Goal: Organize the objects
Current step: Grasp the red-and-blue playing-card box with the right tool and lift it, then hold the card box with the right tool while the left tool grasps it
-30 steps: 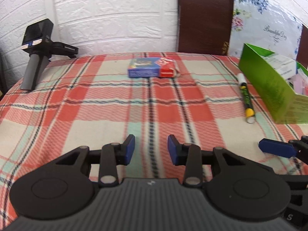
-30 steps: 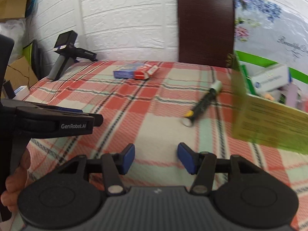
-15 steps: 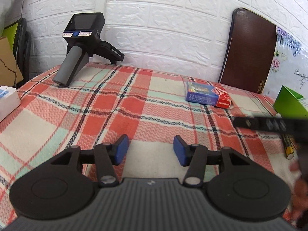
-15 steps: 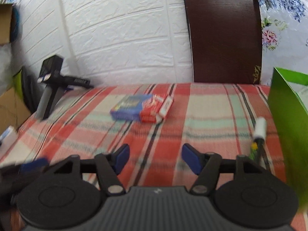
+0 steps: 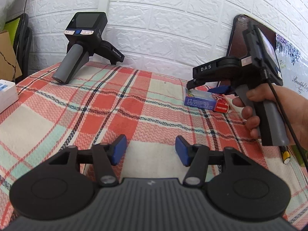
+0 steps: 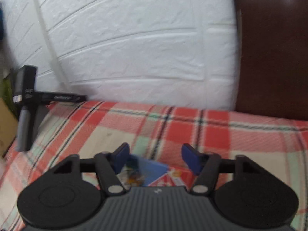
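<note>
A blue and red card box [image 5: 206,101] lies on the plaid tablecloth [image 5: 119,104] at the right. My right gripper [image 5: 207,87] is open and hangs just over the box, jaws apart on either side of it. In the right wrist view the box [image 6: 154,173] sits low between the open blue pads of the right gripper [image 6: 155,158]. My left gripper [image 5: 151,150] is open and empty above the near cloth. A yellow-capped marker [image 5: 285,155] peeks out behind the hand at the right edge.
A spare black gripper device [image 5: 84,46] stands at the back left by the white brick wall. A white box [image 5: 6,94] lies at the left edge. A dark brown chair back [image 6: 273,48] rises behind the table at the right.
My right gripper has moved forward and down to the card box, which now lies between its jaws. My left gripper has swung left and stays open.
</note>
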Available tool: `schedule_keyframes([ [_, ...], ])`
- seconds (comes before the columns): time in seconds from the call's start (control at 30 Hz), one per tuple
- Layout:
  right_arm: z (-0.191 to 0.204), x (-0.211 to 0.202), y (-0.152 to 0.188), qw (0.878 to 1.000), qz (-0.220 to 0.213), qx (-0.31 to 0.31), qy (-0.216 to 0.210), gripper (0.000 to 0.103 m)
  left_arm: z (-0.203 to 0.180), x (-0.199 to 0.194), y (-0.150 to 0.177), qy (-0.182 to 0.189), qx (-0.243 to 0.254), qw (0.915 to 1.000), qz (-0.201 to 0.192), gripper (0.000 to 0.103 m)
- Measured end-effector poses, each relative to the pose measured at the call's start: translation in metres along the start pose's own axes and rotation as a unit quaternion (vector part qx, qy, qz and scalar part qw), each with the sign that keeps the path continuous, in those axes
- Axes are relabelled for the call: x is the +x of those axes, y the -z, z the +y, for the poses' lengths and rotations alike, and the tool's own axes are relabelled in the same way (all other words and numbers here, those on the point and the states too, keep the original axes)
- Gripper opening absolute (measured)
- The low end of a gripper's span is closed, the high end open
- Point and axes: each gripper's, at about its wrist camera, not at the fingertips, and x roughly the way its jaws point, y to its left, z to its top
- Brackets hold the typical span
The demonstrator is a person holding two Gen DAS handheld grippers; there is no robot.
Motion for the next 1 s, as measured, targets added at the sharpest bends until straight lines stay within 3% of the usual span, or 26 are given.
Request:
schedule_keyframes([
  [0.17,0.014,-0.019,0.027,0.997,0.028,-0.045,-0.060,0.057,0.004,0.000,-0.001,0.006,-0.013,0.9999,-0.001,0.058],
  [0.3,0.007,-0.055,0.061,0.996,0.028,-0.030,-0.083,0.058,0.010,0.001,-0.002,0.019,-0.033,0.9993,0.000,0.058],
  [0.33,0.007,-0.064,0.072,0.995,0.034,-0.032,-0.093,0.054,0.010,0.001,-0.002,0.020,-0.034,0.9992,0.000,0.059],
  [0.47,0.030,-0.111,0.117,0.988,0.028,-0.145,-0.047,0.046,0.007,0.000,-0.003,0.021,-0.025,0.9994,0.005,0.062],
  [0.53,0.038,-0.130,0.135,0.985,0.027,-0.164,-0.039,0.028,0.001,-0.003,-0.004,0.013,-0.013,0.9997,0.015,0.062],
  [0.6,0.042,-0.147,0.148,0.986,0.029,-0.161,-0.036,0.013,0.000,-0.014,-0.003,0.026,-0.033,0.9988,0.025,0.063],
  [0.63,0.044,-0.156,0.156,0.985,0.027,-0.165,-0.027,0.013,0.002,-0.022,0.000,0.042,-0.052,0.9974,0.028,0.064],
  [0.7,0.048,-0.172,0.173,0.983,0.023,-0.184,-0.016,0.016,0.002,-0.040,0.009,0.062,-0.069,0.9949,0.039,0.067],
  [0.77,0.049,-0.191,0.190,0.981,0.021,-0.194,-0.021,0.017,0.000,-0.060,0.017,0.076,-0.054,0.9943,0.052,0.070],
  [0.8,0.049,-0.199,0.197,0.980,0.019,-0.195,-0.023,0.022,0.000,-0.068,0.019,0.085,-0.048,0.9936,0.057,0.070],
  [0.9,0.048,-0.212,0.206,0.982,0.001,-0.186,-0.027,0.053,0.009,-0.076,0.004,0.078,-0.058,0.9944,0.041,0.071],
  [1.0,0.055,-0.202,0.197,0.983,-0.015,-0.182,-0.009,0.055,0.009,-0.051,-0.029,0.066,-0.074,0.9935,0.057,0.070],
])
